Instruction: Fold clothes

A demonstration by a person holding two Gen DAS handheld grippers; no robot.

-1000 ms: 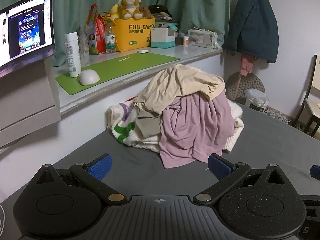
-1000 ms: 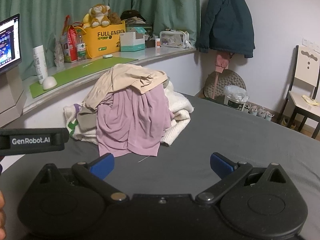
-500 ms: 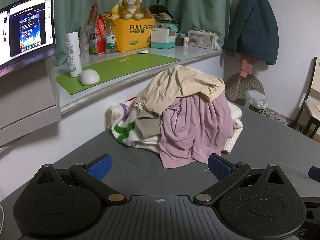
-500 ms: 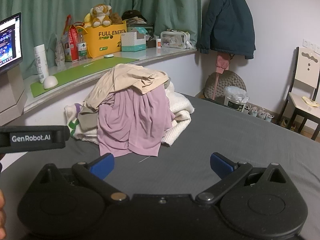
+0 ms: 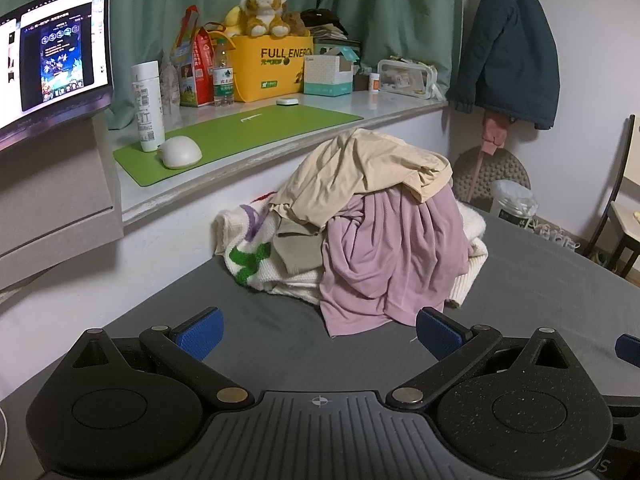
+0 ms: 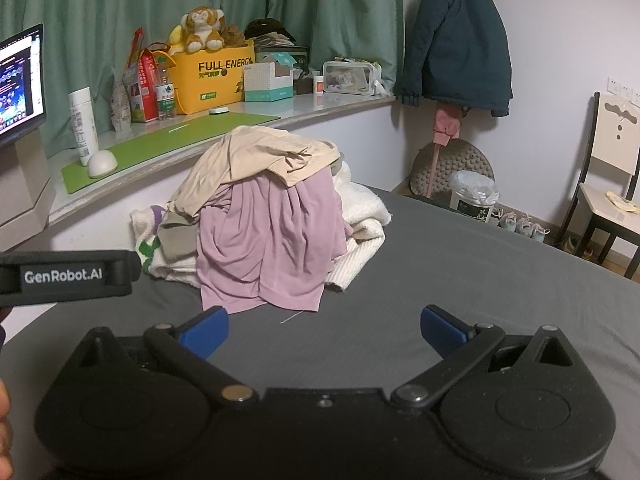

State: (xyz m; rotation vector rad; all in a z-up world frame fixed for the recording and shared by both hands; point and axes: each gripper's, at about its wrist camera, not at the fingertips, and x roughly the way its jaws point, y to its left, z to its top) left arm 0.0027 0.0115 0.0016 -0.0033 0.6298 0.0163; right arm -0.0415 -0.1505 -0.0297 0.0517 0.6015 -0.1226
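A pile of clothes sits on the grey bed (image 5: 540,280) against the wall. On top lies a beige garment (image 5: 360,172); under it hangs a mauve garment (image 5: 384,256). A white knit with green and purple marks (image 5: 248,252) lies at the bottom left. The pile also shows in the right wrist view, beige garment (image 6: 264,156) over mauve garment (image 6: 268,240). My left gripper (image 5: 320,330) is open and empty, just short of the mauve hem. My right gripper (image 6: 324,330) is open and empty, a little before the pile.
A window ledge (image 5: 248,168) behind the pile carries a green mat, a white mouse, bottles, a yellow box and a laptop (image 5: 52,60). A dark coat (image 6: 456,36) hangs at the right. A chair (image 6: 608,184) and a bin (image 6: 472,196) stand beyond the bed.
Both grippers have crept slightly closer to the pile. Both stay open and the clothes have not moved.
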